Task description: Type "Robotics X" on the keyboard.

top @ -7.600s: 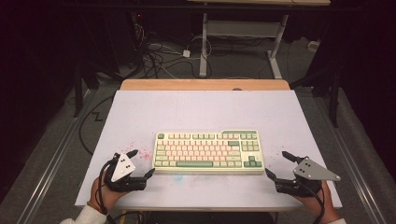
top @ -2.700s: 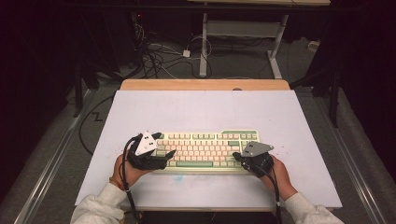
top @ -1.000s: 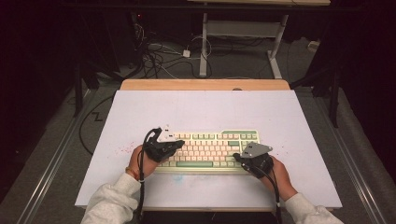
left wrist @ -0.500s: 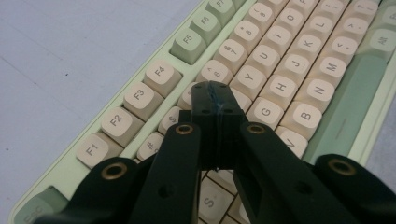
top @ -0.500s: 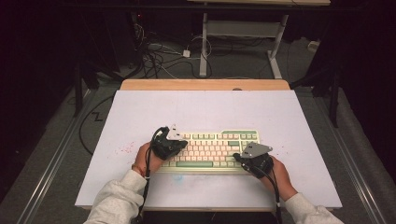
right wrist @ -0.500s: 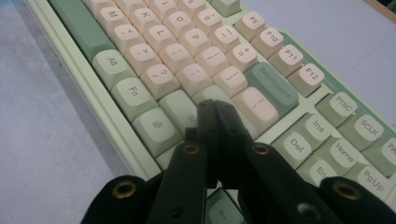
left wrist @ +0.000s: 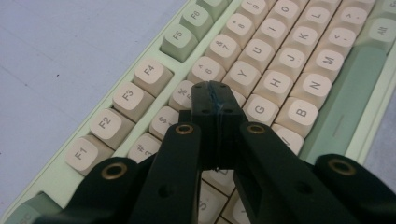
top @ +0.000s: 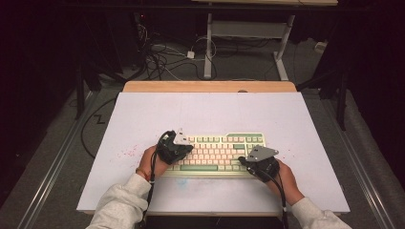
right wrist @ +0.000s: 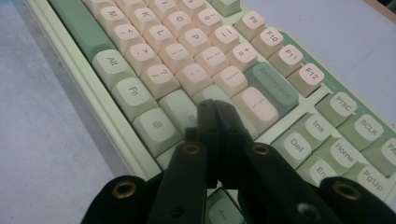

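Green-and-cream keyboard (top: 215, 153) lies flat near front edge of white table (top: 239, 112). Left gripper (left wrist: 215, 95) over upper-left letter keys, jaws pressed together, empty. Right gripper (right wrist: 216, 112) over right end near Shift key, jaws likewise closed, holding nothing.

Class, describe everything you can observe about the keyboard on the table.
The keyboard is a compact board with a pale green case, cream letter and number keys, and darker green space bar, Backspace and other modifier keys. It looks like plastic. It lies flat near the front edge of the white table, long side towards the person. The left tool, jaws shut, is over the keys near G and 5; the right tool, also shut, is near the Shift key. Whether either tip presses a key cannot be told.
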